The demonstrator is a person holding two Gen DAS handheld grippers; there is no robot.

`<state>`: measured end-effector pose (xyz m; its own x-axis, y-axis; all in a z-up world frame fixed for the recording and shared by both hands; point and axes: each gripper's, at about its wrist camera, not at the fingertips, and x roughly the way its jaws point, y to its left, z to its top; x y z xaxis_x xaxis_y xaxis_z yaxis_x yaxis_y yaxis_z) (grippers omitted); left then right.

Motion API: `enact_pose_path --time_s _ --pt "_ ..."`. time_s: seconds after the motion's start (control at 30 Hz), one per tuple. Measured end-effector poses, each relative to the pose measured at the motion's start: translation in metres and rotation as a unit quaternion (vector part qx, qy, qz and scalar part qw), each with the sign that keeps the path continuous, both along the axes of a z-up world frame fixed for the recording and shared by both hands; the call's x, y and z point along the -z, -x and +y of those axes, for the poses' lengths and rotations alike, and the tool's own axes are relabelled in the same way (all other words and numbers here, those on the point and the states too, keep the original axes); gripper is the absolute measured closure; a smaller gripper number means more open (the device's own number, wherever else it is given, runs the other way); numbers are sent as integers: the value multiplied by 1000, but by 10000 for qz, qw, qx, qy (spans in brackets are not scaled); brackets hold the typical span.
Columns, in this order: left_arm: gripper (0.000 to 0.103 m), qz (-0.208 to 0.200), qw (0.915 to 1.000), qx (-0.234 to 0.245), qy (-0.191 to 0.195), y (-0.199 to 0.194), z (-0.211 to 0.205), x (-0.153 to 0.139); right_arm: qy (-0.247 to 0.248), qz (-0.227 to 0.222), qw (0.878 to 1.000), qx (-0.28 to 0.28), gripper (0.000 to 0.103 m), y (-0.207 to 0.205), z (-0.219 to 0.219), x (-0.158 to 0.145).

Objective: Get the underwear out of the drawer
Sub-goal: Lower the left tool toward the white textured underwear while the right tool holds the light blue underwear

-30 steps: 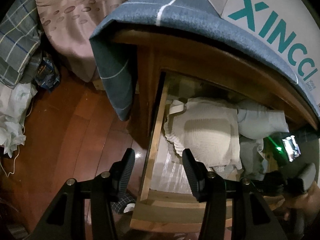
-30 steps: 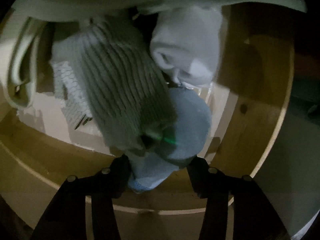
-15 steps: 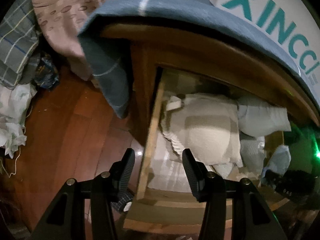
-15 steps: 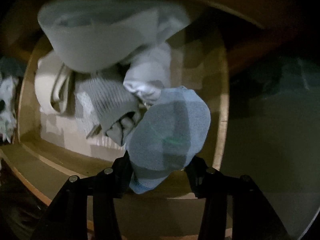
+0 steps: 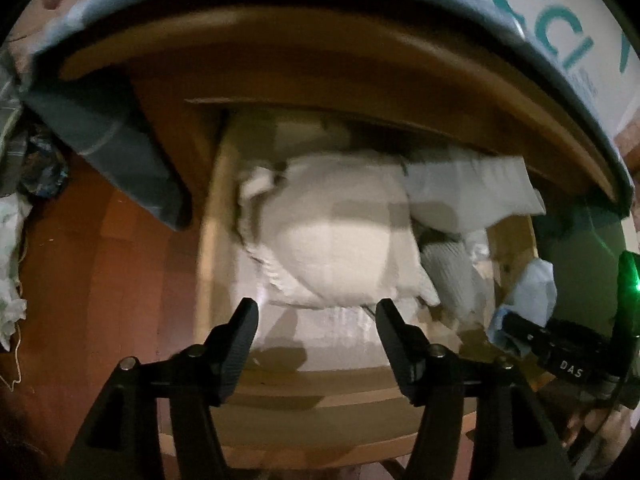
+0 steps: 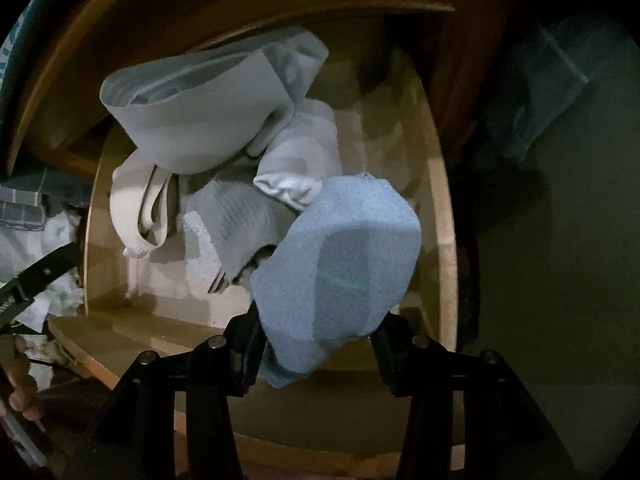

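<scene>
The wooden drawer (image 5: 208, 248) stands pulled out, with folded garments inside. A large cream underwear piece (image 5: 336, 240) lies at its left, a pale grey one (image 5: 468, 192) behind it to the right. My left gripper (image 5: 316, 320) hovers above the drawer's front part, its jaws opening with nothing between them. My right gripper (image 6: 316, 336) is shut on a light blue knitted garment (image 6: 340, 272), held up above the drawer (image 6: 444, 264). That blue garment (image 5: 532, 292) shows at the right edge of the left wrist view. Below lie a grey folded piece (image 6: 200, 120), a white one (image 6: 300, 160) and a ribbed grey one (image 6: 236, 220).
A blue-grey cloth (image 5: 112, 140) hangs over the cabinet top and down its left side. A white box with teal lettering (image 5: 560, 36) sits on top. Red-brown wooden floor (image 5: 100, 280) lies left of the drawer, with clothes and bags (image 5: 12, 240) at the far left.
The left gripper has moved right, over the drawer, and its jaws have spread wider. The right gripper has lifted the blue garment up out of the drawer.
</scene>
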<state>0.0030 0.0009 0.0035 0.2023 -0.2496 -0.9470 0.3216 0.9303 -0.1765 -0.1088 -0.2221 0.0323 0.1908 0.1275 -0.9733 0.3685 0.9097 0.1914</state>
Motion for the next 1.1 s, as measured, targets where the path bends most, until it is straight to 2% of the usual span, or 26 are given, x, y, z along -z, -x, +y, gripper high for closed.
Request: enact_pose_path --time_s 0.13,0.3,0.47,0.67,0.8,0.87,1.1 --pt "38 204 9997 53 83 -2 -12 7 166 -56 9997 -195 59 1 9 3" --pt "38 332 9992 223 -93 -3 -27 14 79 -10 9998 -196 59 4 6 9" --pt "37 498 9987 91 -103 -9 -34 22 4 -40 9999 -92 59 4 2 9" --pt "37 705 9955 -557 313 -15 -32 28 -181 11 9998 -67 59 3 3 11" --pt "37 830 9895 -1053 544 -19 -29 35 -198 30 9998 -82 59 2 4 12" --pt "37 943 9837 -1347 731 -23 -28 39 -219 26 9997 -86 59 2 4 12" --pt "37 948 9754 -1899 589 -30 -33 48 -251 55 9996 -144 59 1 6 12"
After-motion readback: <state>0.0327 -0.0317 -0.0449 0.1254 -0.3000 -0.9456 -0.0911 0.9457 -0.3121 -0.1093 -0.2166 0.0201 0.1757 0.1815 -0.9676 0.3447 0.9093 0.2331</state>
